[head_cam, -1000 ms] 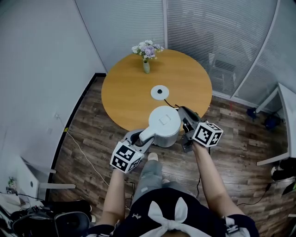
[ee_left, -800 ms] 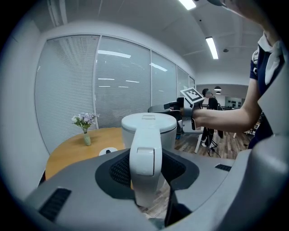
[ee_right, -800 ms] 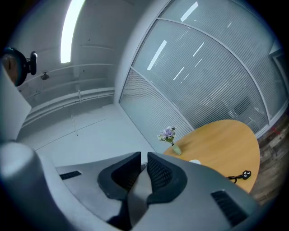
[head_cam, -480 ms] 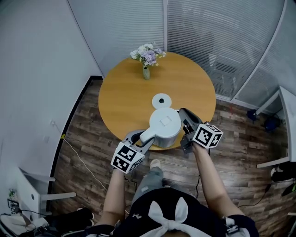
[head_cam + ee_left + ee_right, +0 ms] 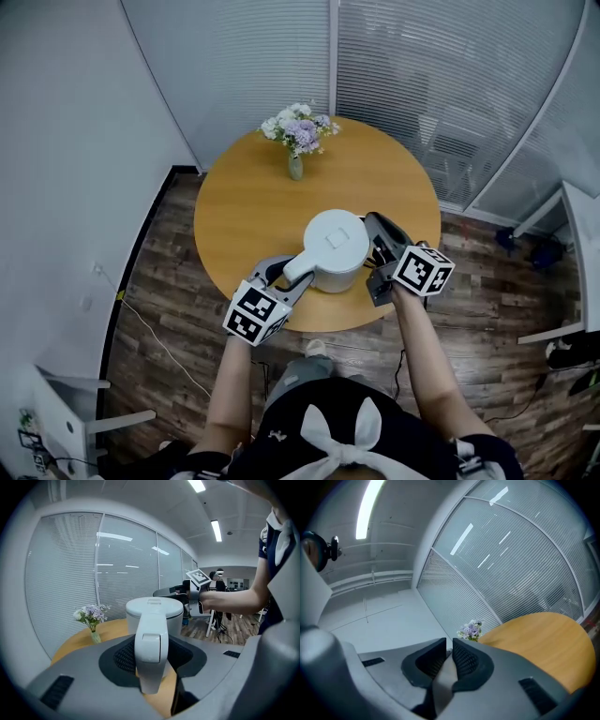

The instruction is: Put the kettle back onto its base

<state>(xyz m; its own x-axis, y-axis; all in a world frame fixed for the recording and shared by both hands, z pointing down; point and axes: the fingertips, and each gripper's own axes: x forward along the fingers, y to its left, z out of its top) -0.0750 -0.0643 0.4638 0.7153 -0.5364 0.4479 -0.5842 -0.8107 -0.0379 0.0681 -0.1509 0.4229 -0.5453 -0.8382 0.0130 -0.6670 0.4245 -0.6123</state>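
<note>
Kettle (image 5: 336, 246) stands upright (handle (image 5: 296, 266) toward left gripper (image 5: 283, 276)).

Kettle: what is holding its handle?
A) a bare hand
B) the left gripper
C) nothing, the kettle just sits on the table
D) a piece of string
B: in the left gripper view the white handle of the kettle stands between the dark pads of the left gripper, which close on its two sides.
</note>
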